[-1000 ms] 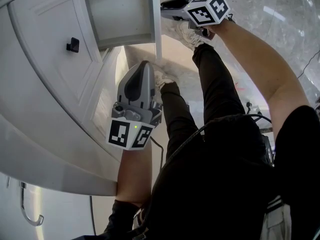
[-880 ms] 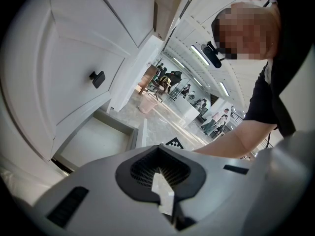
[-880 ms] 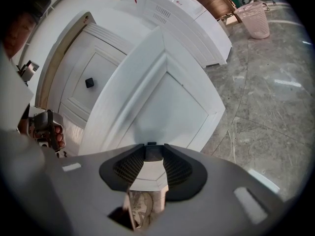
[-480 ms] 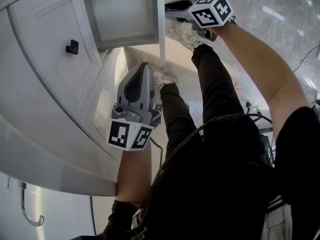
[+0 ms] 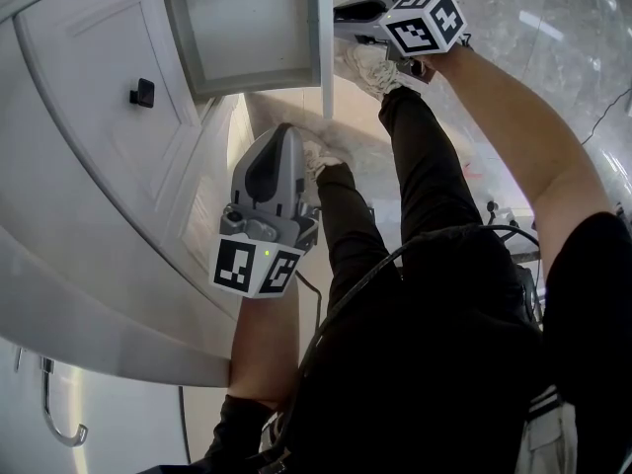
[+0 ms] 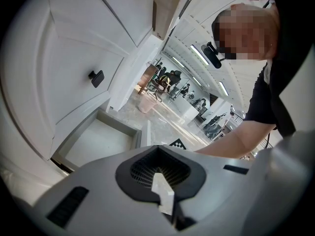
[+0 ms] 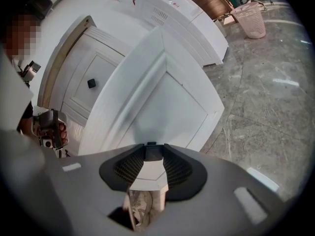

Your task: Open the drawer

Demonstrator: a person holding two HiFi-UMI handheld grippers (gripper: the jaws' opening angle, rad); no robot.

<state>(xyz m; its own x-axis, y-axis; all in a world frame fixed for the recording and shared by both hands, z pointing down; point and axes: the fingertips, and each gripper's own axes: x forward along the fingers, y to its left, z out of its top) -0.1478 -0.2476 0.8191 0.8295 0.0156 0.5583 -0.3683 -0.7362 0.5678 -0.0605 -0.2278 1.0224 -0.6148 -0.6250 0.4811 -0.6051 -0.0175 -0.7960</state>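
Cabinet door (image 5: 89, 117), white and panelled, fills the left of the head view, with a small black knob (image 5: 143, 91) near its upper edge. A curved metal hook (image 5: 54, 413) shows in the bottom left corner.

Just right of the door, the left gripper (image 5: 287, 128) hangs in front of the cabinet face, apart from it and from the drawer. In the left gripper view its dark ribbed pads (image 6: 140, 168) meet at the tips, clenched on nothing.

Above it, the drawer (image 5: 247, 23) stands pulled out from the cabinet (its pale inside is bare), with its front panel (image 5: 322, 38) edge-on to the head camera.

The right gripper (image 5: 341, 13) reaches in from the right, against the outer face of that panel. In the right gripper view its pads sit on either side of the drawer knob (image 7: 150, 150), a small dark square block, and grasp it. The panelled drawer front spreads out beyond the jaws.

Below the drawer in the head view are the person's dark-trousered legs and a pale shoe (image 5: 370, 67). Grey marble floor (image 5: 553, 28) lies at the far right.
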